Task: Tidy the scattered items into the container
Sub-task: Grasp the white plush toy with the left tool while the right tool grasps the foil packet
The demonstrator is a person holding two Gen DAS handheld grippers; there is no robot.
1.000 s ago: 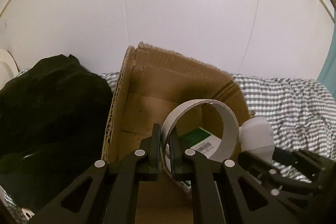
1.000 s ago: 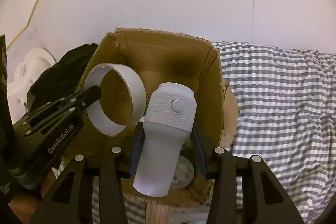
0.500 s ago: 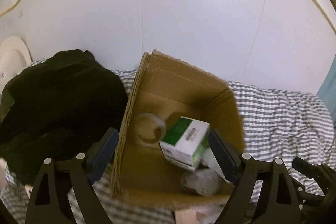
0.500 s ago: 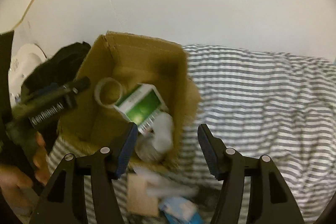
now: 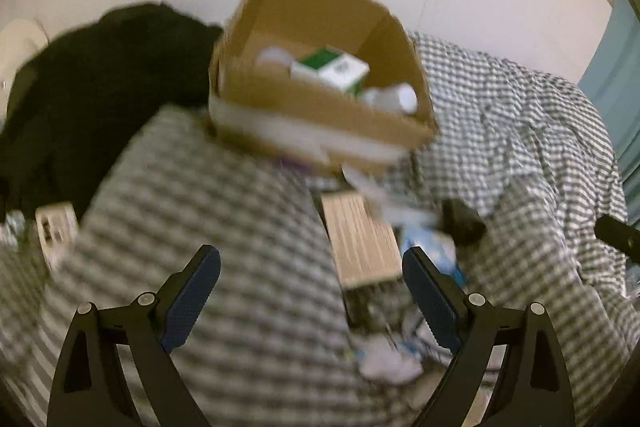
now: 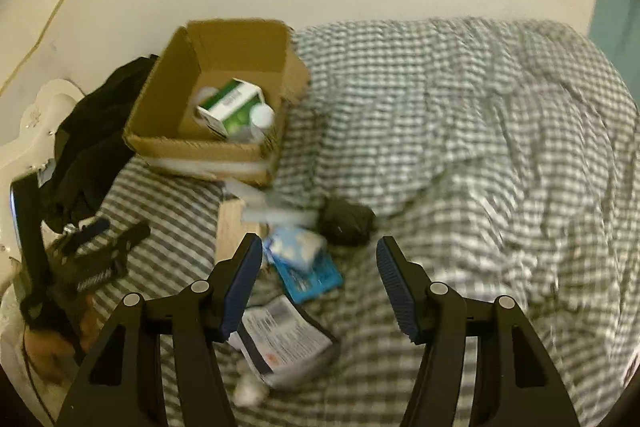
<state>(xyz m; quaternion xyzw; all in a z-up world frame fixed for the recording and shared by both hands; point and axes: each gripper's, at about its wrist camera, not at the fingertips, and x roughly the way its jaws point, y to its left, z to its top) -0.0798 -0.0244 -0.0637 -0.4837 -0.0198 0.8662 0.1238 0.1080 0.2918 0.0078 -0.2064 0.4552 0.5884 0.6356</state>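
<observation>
A cardboard box stands on the checked bedding by the wall. In it lie a green and white carton, a white bottle and a tape roll. Scattered items lie in front of the box: a tan flat box, a blue and white packet, a printed pouch and a black bundle. My left gripper is open and empty, pulled back from the box. My right gripper is open and empty above the packets.
Black clothing is heaped left of the box. A white wall rises behind the bed. Rumpled checked bedding spreads to the right. A small white item lies at the left edge. The left gripper shows in the right wrist view.
Both grippers let go of the tape roll and the white bottle into the box, opened, and drew back and up. The scattered items in front of the box came into view.
</observation>
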